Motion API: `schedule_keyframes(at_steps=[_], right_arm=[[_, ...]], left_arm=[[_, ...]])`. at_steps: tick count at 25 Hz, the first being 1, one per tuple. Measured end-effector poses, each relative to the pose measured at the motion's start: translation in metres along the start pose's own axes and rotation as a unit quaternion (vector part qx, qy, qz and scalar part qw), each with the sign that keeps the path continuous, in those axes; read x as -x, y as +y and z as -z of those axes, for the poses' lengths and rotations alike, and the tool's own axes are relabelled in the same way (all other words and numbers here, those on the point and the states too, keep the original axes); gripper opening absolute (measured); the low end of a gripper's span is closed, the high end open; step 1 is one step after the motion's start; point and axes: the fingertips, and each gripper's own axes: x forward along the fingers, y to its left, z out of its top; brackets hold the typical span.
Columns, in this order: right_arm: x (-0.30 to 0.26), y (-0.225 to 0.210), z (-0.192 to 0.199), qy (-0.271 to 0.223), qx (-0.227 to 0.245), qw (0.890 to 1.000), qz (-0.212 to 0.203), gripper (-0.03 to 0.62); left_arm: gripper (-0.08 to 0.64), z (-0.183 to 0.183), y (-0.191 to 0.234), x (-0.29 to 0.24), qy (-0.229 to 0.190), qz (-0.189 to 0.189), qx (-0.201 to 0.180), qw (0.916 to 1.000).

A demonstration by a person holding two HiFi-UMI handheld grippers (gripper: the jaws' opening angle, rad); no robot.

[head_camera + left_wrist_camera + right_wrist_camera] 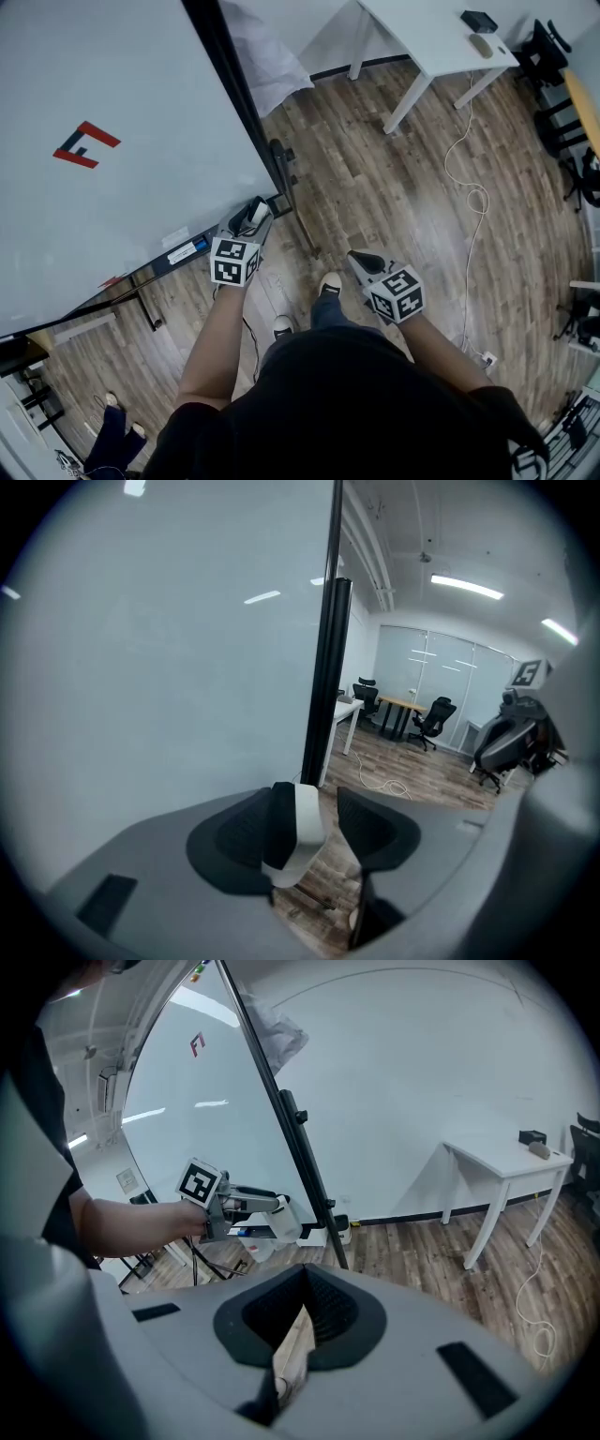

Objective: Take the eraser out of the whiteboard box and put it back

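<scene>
The whiteboard (pixel 112 187) is being shown at left, with its box (pixel 183 251) along the lower edge. Close by the box, the left gripper (pixel 257 214) is being held with its jaws wide. The eraser (pixel 302 832) is being carried against one pad, clear of the other. The right gripper (pixel 362 263) is being held over the wooden floor (pixel 403 187), jaws together and empty.

Only a red-and-dark F-shaped logo (pixel 84 143) shows on the whiteboard (pixel 141 75); no legible words.
</scene>
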Motion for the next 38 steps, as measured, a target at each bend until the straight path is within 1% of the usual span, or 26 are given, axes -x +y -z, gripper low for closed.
schedule_keyframes(at_steps=[4,8,15,23,33,38], right_arm=[[-0.001,-0.003,0.003,0.004,-0.001,1.000,0.000,-0.006],[0.000,-0.004,0.007,0.008,-0.002,1.000,-0.001,-0.006],[0.001,-0.004,0.006,0.006,0.000,1.000,-0.002,-0.006],[-0.001,-0.001,0.006,0.006,0.002,1.000,-0.003,-0.006],[0.004,0.006,0.002,-0.002,0.005,1.000,0.001,-0.006],[0.006,0.011,0.000,-0.004,0.009,1.000,0.002,-0.006]], left_arm=[[0.218,0.005,0.006,-0.004,0.002,-0.016,0.013,0.9998],[0.218,0.008,0.009,-0.007,0.000,-0.019,0.023,0.9996],[0.201,0.007,0.010,-0.009,-0.006,-0.022,0.025,0.9994],[0.172,0.007,0.011,-0.010,-0.011,-0.016,0.030,0.9994],[0.155,0.007,0.010,-0.008,-0.004,-0.006,0.030,0.9995],[0.153,-0.001,0.009,-0.006,-0.004,0.001,0.016,0.9999]])
